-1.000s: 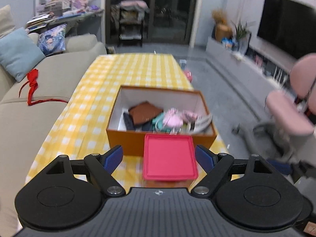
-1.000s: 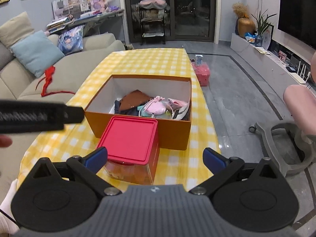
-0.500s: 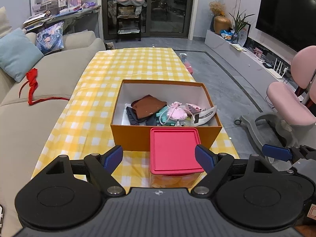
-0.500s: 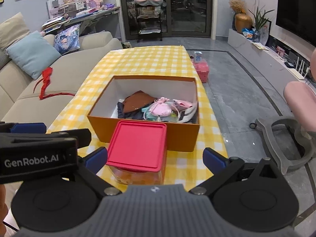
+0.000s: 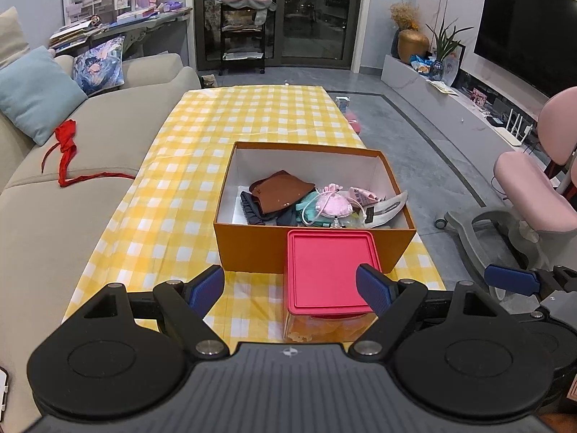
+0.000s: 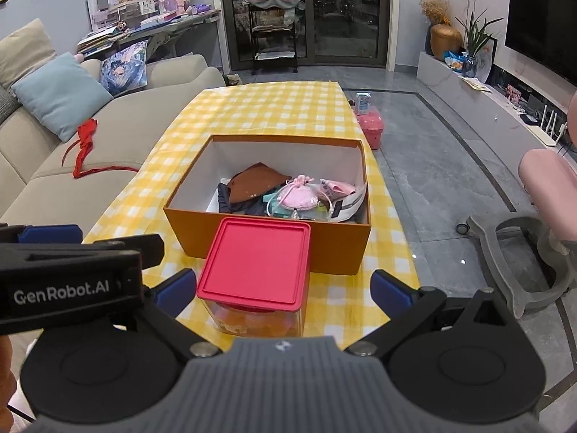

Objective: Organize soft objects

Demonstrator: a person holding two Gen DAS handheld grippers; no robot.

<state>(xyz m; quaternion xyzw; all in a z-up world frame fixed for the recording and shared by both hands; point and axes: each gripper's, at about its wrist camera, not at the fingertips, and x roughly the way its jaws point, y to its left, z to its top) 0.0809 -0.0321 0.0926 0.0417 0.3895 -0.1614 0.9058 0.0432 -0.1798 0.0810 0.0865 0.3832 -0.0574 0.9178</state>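
Observation:
An open orange box (image 5: pixel 252 249) (image 6: pixel 274 250) stands on the yellow checked table. It holds soft items: a brown cloth (image 5: pixel 279 191) (image 6: pixel 258 184), a pink pouch (image 5: pixel 333 205) (image 6: pixel 301 196), dark and teal pieces and a white one. A clear tub with a red lid (image 5: pixel 330 270) (image 6: pixel 256 263) stands in front of the box. My left gripper (image 5: pixel 290 287) is open and empty, above the table's near edge. My right gripper (image 6: pixel 283 288) is open and empty, just behind the tub. The left gripper's body (image 6: pixel 68 274) shows at the left of the right wrist view.
A beige sofa (image 5: pixel 54 187) with a blue cushion (image 5: pixel 34 93) and a red ribbon (image 5: pixel 66 144) runs along the table's left. A pink chair (image 5: pixel 537 195) stands at the right. A pink bin (image 6: pixel 369 128) sits on the floor beyond the table.
Both grippers have pulled back and risen a little, so more of the table and box shows. Both stay open. The left gripper has come further into the right wrist view.

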